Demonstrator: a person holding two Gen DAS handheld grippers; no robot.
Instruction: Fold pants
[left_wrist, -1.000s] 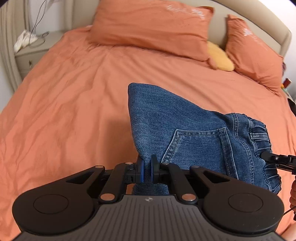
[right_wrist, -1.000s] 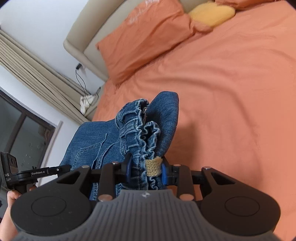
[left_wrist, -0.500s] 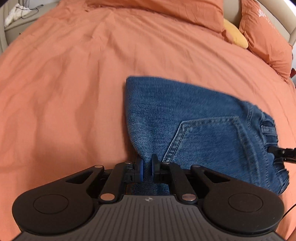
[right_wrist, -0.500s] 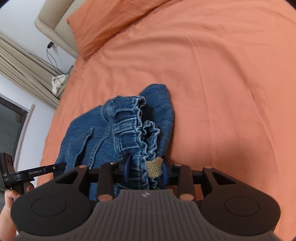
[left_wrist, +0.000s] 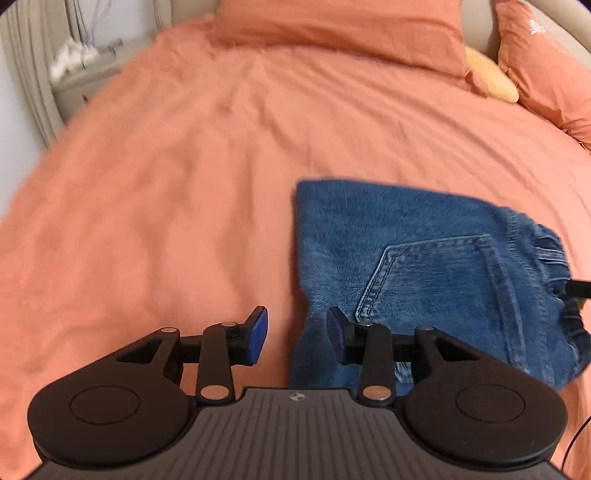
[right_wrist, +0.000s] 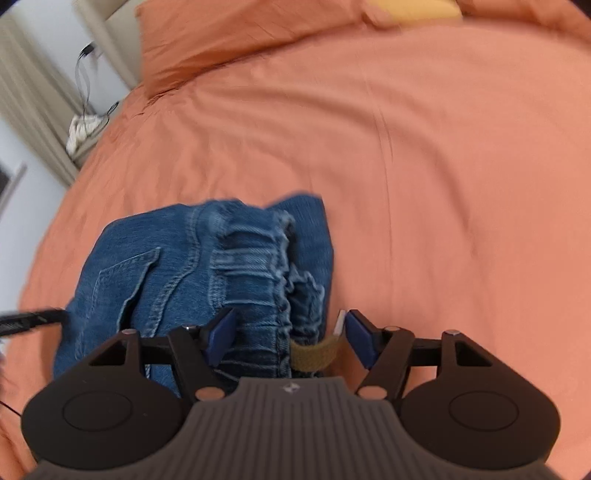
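Note:
The blue denim pants (left_wrist: 424, 266) lie folded into a compact bundle on the orange bedspread (left_wrist: 184, 184), back pocket up. My left gripper (left_wrist: 297, 336) is open at the bundle's near left edge, its right finger over the denim. In the right wrist view the pants (right_wrist: 221, 266) lie with the gathered elastic waistband near me. My right gripper (right_wrist: 286, 336) is open, its jaws on either side of the waistband and a tan label loop (right_wrist: 314, 354). The other gripper's tip shows at the left edge (right_wrist: 33, 317).
Orange pillows (left_wrist: 340, 26) and a yellow cushion (left_wrist: 487, 77) lie at the head of the bed. A nightstand (left_wrist: 85, 77) with white cloth and cables stands at the far left beside curtains (right_wrist: 33, 110).
Both grippers have opened and let go of the pants. The bundle, held up a second ago, has come down and now lies flat on the bedspread.

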